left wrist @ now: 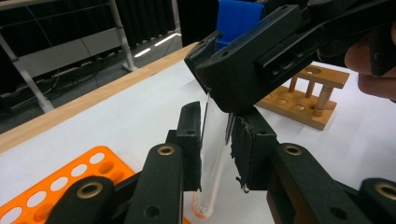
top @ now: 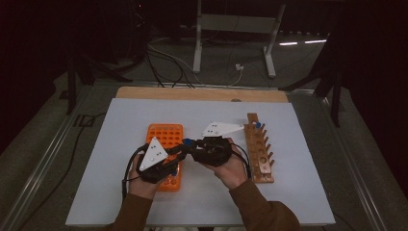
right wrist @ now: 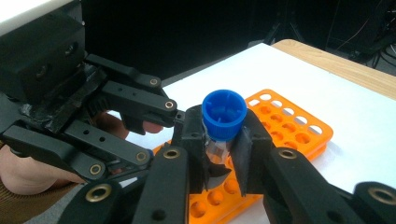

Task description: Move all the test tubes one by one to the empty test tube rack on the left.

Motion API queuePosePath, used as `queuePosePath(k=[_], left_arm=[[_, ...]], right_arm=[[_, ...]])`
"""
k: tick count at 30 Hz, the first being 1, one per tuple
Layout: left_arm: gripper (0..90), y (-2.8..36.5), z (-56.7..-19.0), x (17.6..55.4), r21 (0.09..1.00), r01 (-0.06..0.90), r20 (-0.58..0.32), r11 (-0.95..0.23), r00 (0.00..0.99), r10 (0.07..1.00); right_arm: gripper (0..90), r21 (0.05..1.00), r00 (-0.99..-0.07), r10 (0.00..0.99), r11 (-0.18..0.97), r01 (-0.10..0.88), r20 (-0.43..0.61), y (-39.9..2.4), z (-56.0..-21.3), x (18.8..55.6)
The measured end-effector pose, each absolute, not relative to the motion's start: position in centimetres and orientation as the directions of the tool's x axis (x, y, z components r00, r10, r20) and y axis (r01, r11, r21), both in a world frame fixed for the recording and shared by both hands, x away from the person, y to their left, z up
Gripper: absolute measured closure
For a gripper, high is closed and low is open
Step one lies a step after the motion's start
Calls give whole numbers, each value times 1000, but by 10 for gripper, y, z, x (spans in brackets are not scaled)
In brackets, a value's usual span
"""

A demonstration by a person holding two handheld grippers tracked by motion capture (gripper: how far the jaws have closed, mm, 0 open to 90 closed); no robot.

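Both tools meet mid-table, left tool point(left wrist: 215, 140) and right tool point(right wrist: 223, 147) gripping one tube point(left wrist: 212, 154).

My two grippers, the left gripper point(left wrist: 215, 140) and the right gripper point(right wrist: 223, 149), are black, with brass-coloured rivets on the arms and a pale grey plate on top of each. The tube point(left wrist: 212, 154) between them is clear, with a faint orange tint at its rounded tip, and its cap point(right wrist: 224, 114) is bright blue. The plastic rack point(top: 166, 144) is vivid orange (holes showing white). The wooden rack point(top: 260, 154) is honey-brown. The table sheet point(top: 120, 192) is white, edged with light wood.
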State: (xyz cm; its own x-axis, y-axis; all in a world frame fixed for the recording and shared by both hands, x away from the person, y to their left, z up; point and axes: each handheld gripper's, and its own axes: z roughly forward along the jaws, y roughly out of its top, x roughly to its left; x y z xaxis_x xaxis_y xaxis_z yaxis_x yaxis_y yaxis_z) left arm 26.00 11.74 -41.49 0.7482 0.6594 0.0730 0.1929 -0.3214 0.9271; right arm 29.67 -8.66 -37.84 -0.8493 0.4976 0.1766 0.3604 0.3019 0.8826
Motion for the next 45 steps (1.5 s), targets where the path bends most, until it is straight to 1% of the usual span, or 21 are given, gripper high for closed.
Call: queuePosePath(k=[4, 7, 8, 10, 14, 16, 19, 20, 23, 34, 45], left_arm=[[776, 117, -415, 259, 928, 183, 81, -325, 750, 656], [779, 119, -415, 261, 928, 191, 81, -321, 737, 672], [779, 120, -415, 262, 926, 193, 84, -324, 732, 676], [780, 123, -414, 263, 927, 198, 80, -318, 724, 685], [780, 128, -415, 264, 932, 204, 68, -300, 714, 697], [780, 131, -415, 265, 933, 207, 66, -295, 706, 705], [780, 135, -416, 266, 934, 215, 56, -284, 697, 715], [780, 137, -416, 266, 936, 219, 51, -277, 693, 719], [780, 142, -416, 265, 938, 224, 43, -264, 682, 730], [780, 166, -419, 261, 949, 243, -6, -199, 648, 762], [780, 187, -425, 254, 954, 260, -44, -151, 616, 786]], right_arm=[[755, 883, -850, 495, 301, 361, 179, -87, -378, 297], [639, 888, -849, 495, 288, 358, 182, -89, -377, 298], [587, 890, -846, 501, 282, 358, 181, -90, -377, 299], [528, 892, -842, 506, 270, 362, 188, -95, -377, 300], [351, 892, -818, 539, 247, 380, 199, -104, -377, 305], [287, 891, -809, 556, 247, 380, 191, -108, -378, 306], [161, 887, -793, 589, 267, 377, 160, -113, -380, 307], [143, 885, -786, 603, 280, 371, 138, -114, -382, 308], [98, 881, -770, 628, 296, 370, 113, -121, -386, 309], [0, 881, -727, 676, 265, 392, 120, -155, -399, 313], [0, 883, -695, 712, 259, 392, 100, -185, -408, 307]])
